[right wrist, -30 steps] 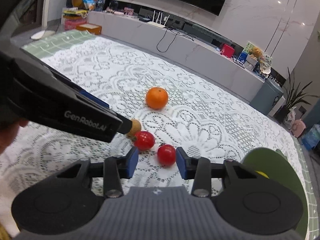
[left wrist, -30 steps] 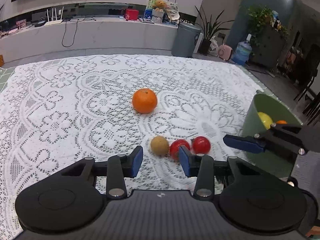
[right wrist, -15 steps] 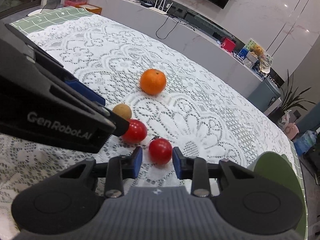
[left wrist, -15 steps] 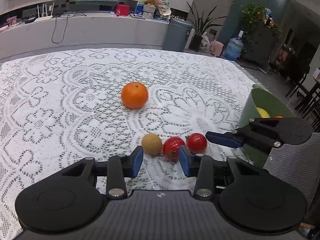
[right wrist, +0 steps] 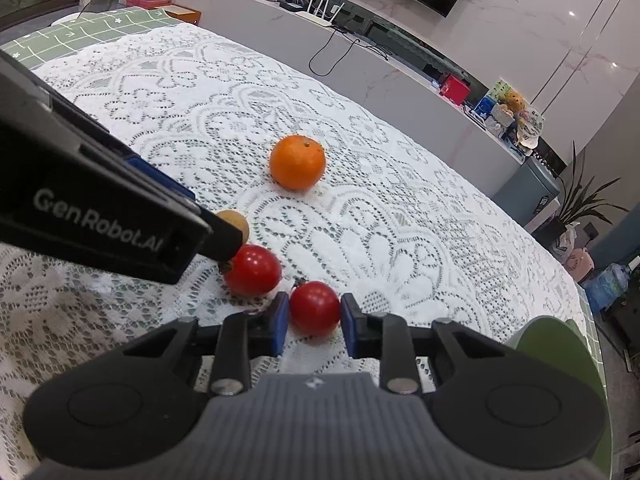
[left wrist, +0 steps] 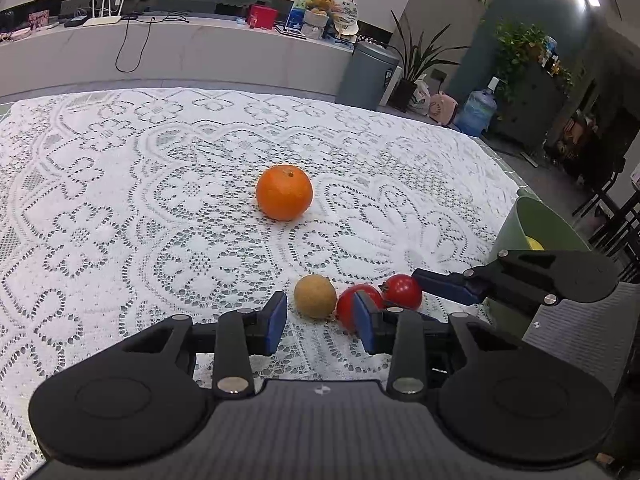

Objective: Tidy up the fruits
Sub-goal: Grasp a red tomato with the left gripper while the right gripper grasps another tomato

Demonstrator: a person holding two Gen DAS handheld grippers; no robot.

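Observation:
On the lace cloth lie an orange (left wrist: pixel 284 192) (right wrist: pixel 297 162), a small tan fruit (left wrist: pixel 315 296) (right wrist: pixel 237 222) and two red tomatoes. My left gripper (left wrist: pixel 320 320) is low over the cloth. Its jaws are closing, with the tan fruit between their tips and a gap on each side. The left tomato (left wrist: pixel 349 304) (right wrist: pixel 252 270) sits just outside its right finger. My right gripper (right wrist: pixel 314 326) is closing on the right tomato (right wrist: pixel 315 308) (left wrist: pixel 402 291), and both blue pads touch its sides. A green bowl (left wrist: pixel 536 220) (right wrist: pixel 560 344) at the right holds a yellow fruit (left wrist: pixel 534 243).
The white lace tablecloth (left wrist: pixel 120 200) covers the table, whose right edge runs just past the bowl. Beyond the far edge stand a long low bench (left wrist: pixel 180 52), a grey bin (left wrist: pixel 370 76) and potted plants (left wrist: pixel 416 68).
The right gripper sank toward the cloth and its jaws narrowed around the right tomato. The left jaws narrowed a little around the tan fruit. The fruits have not moved.

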